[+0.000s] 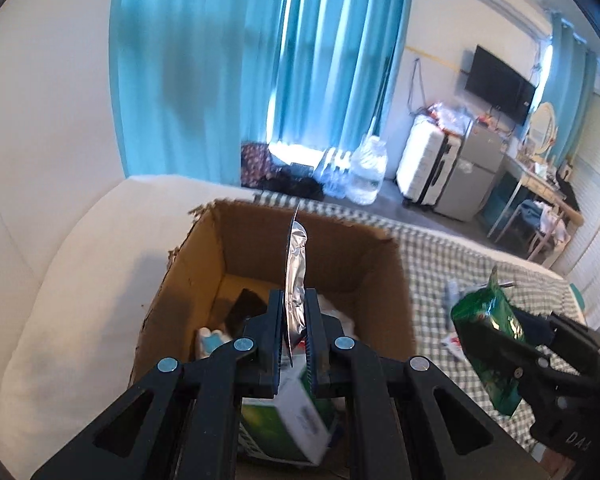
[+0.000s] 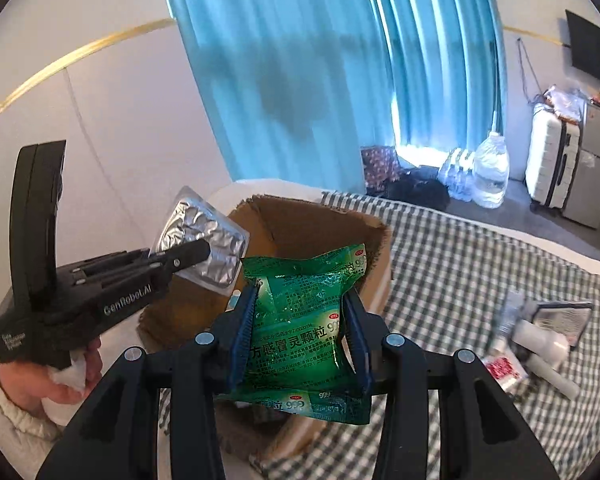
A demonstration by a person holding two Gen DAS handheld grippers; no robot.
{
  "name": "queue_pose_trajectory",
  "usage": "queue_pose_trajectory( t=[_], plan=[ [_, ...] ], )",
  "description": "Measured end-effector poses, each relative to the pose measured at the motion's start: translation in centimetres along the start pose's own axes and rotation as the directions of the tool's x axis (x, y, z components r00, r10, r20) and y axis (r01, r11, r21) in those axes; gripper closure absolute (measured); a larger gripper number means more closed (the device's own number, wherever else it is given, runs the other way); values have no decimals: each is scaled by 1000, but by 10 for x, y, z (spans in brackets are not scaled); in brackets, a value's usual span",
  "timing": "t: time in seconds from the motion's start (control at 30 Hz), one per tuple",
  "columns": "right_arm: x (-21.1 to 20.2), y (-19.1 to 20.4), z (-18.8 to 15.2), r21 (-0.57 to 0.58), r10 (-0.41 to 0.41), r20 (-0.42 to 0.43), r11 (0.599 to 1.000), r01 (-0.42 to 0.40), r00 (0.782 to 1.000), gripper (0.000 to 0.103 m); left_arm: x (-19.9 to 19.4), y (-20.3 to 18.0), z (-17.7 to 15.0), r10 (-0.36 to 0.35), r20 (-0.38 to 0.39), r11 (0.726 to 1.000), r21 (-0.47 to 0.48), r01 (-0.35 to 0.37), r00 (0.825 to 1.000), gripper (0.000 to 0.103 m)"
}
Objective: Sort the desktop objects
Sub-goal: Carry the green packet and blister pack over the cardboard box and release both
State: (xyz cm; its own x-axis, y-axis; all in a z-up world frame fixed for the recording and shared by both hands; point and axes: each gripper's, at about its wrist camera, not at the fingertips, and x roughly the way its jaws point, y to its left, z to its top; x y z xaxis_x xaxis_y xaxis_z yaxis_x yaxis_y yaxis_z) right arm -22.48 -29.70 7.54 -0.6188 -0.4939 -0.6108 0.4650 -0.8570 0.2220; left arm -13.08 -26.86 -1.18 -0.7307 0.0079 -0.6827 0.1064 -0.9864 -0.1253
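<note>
— Closest to the left wrist lens is the left tool (image 1: 294, 332), right?

— Yes. Its jaws are pinched narrow on a silver blister pack (image 1: 296, 280), which stands on edge above the open cardboard box (image 1: 204, 264). From the right wrist view the same left tool (image 2: 204, 250) comes in from the left side, held in a bare hand (image 2: 60, 384) with a cream knit sleeve, and the blister pack (image 2: 204, 236) shows its foil face, tilted, just over the box's near left corner.

— What is already inside the box?

— A green and white carton (image 1: 288, 420) lies directly below the left tool, a dark flat item (image 1: 244, 308) sits toward the back, and a small white and blue thing (image 1: 210, 342) rests at the left wall. I cannot tell what those last two are.

— And further right?

— The right tool (image 2: 300, 332) grips a green medicine sachet pack (image 2: 304, 324) across its width, jaws set fairly wide on it. The pack hangs over the box's (image 2: 284, 220) right half. In the left wrist view that right tool (image 1: 500, 356) and its green pack (image 1: 488, 328) float beside the box, above the checked bedspread (image 1: 440, 264).

— Anything left on the bed?

— On the checked bedspread (image 2: 452, 248) at the far right lies a blurred cluster: a white cylinder (image 2: 548, 344), a dark framed rectangle (image 2: 560, 316), and a red and white packet (image 2: 500, 368).
</note>
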Motion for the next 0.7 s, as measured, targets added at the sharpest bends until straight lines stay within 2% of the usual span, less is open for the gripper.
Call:
queue_pose_trajectory(
  t=[0.17, 0.37, 0.4, 0.43, 0.47, 0.5, 0.57, 0.7],
  plan=[
    [51, -6, 9, 20, 8, -48, 1000, -7, 999, 61, 44, 16, -2, 17, -74, 1000, 0, -17, 997, 94],
    [95, -20, 21, 58, 16, -83, 998, -11, 996, 59, 73, 21, -6, 21, -129, 1000, 17, -19, 991, 93],
    [100, -22, 23, 70, 20, -86, 997, -14, 996, 54, 75, 22, -6, 25, -134, 1000, 22, -22, 991, 91],
    [103, -24, 25, 86, 25, -83, 996, -18, 996, 44, 77, 22, -8, 35, -144, 999, 31, -31, 989, 88],
    [104, -27, 26, 106, 32, -75, 994, -24, 997, 35, 77, 23, -8, 44, -155, 999, 38, -39, 987, 79],
    [103, -30, 27, 135, 37, -66, 991, -28, 997, 19, 78, 23, -8, 55, -162, 998, 41, -49, 985, 57],
    [96, -36, 28, 189, 41, -32, 981, -34, 999, 17, 71, 23, -12, 98, -158, 995, 42, -92, 983, 27],
    [68, -41, 26, 212, 12, 18, 977, -15, 1000, 17, 48, 18, -21, 90, -140, 996, 26, -88, 986, 18]
  ],
)
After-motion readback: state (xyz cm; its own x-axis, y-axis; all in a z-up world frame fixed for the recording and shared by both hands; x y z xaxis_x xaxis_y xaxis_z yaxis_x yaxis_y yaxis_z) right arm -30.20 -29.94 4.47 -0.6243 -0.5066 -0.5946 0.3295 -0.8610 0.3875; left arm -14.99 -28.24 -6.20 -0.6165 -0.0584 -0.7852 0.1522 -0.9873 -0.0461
